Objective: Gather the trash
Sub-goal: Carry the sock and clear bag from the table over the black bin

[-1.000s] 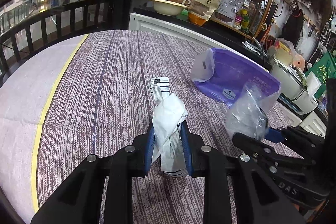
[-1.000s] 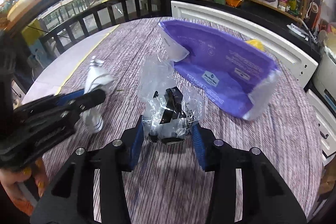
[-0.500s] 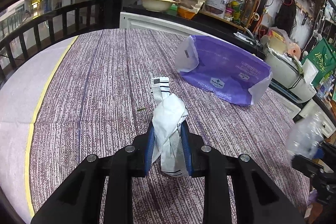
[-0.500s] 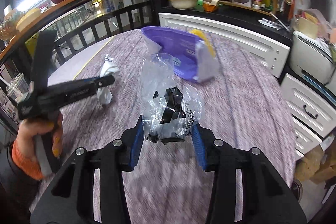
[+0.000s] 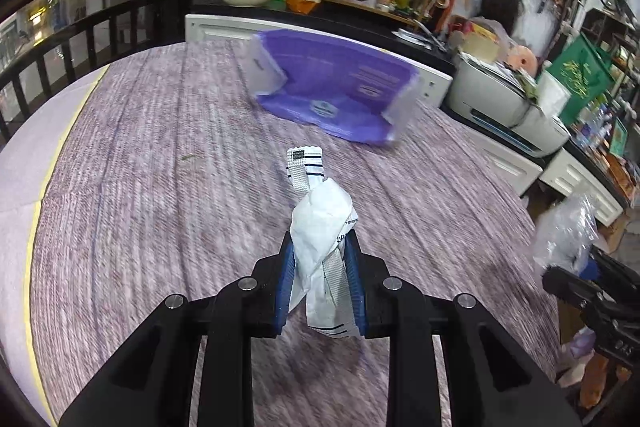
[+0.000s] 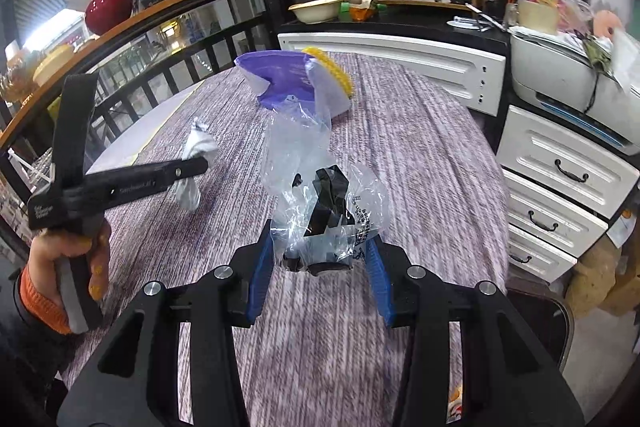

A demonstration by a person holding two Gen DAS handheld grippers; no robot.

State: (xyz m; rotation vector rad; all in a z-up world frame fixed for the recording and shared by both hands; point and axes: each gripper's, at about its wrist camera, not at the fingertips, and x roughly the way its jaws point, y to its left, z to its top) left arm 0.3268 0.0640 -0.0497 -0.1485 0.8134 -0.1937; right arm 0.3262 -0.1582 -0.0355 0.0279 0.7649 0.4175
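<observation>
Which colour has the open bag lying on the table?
Purple flat plastic bag, white at its ends; left wrist view.

bag (image 5: 332, 95) on table (image 5: 160, 155), cabinet (image 5: 224, 27) behind

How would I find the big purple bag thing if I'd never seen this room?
Find the round table with the streaky purple-grey cloth. At its far side, near the white cabinet, lies the purple bag. It is the only large, flat, bright purple thing; the other scraps are small, white or clear.
</observation>
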